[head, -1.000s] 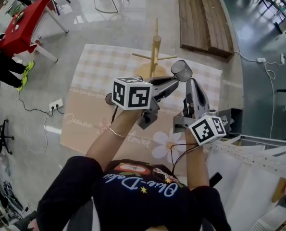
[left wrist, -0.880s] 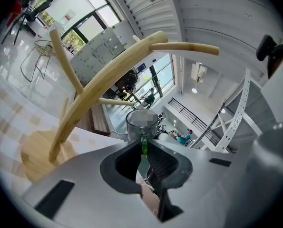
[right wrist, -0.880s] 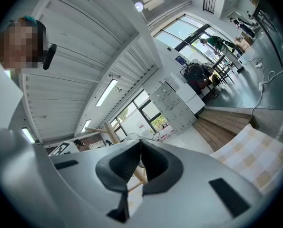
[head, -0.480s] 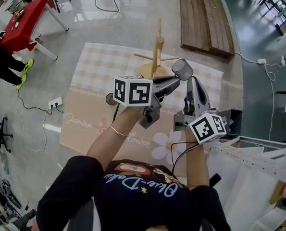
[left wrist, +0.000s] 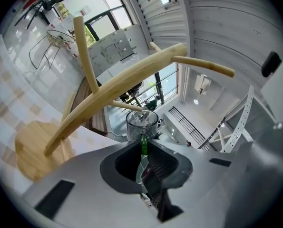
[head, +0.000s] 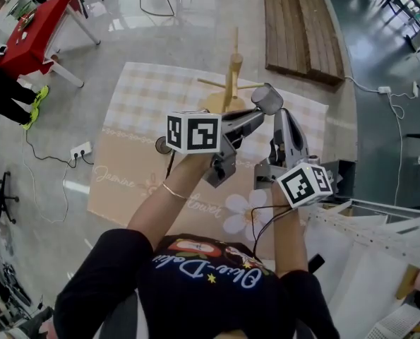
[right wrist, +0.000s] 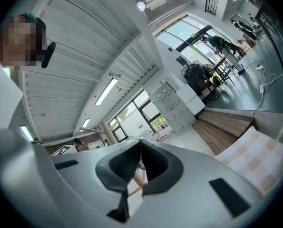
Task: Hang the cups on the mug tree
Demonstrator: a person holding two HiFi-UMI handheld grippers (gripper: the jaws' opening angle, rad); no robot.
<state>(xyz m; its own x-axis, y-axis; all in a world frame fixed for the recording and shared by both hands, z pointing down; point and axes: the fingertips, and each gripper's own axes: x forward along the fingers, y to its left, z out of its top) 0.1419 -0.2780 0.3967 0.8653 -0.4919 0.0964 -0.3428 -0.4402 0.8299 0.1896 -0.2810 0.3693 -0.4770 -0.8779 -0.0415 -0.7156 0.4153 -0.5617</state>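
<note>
On the checked floor mat (head: 146,97), the mug tree (head: 231,76) stood just beyond a light, fragile-looking glass cup (head: 267,99), which the left gripper (head: 254,117) clamped by its green handle, while the right gripper (head: 282,119) was closed and empty.

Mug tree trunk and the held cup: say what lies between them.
Only a peg of the mug tree, reaching toward the cup; head view shows it.

The left gripper (head: 254,116) held a clear cup (head: 267,99) at its tip, just beside the wooden mug tree (head: 229,76), which stood on a checked mat (head: 146,94) on the floor. The right gripper (head: 282,115) pointed alongside, close to the cup.
</note>
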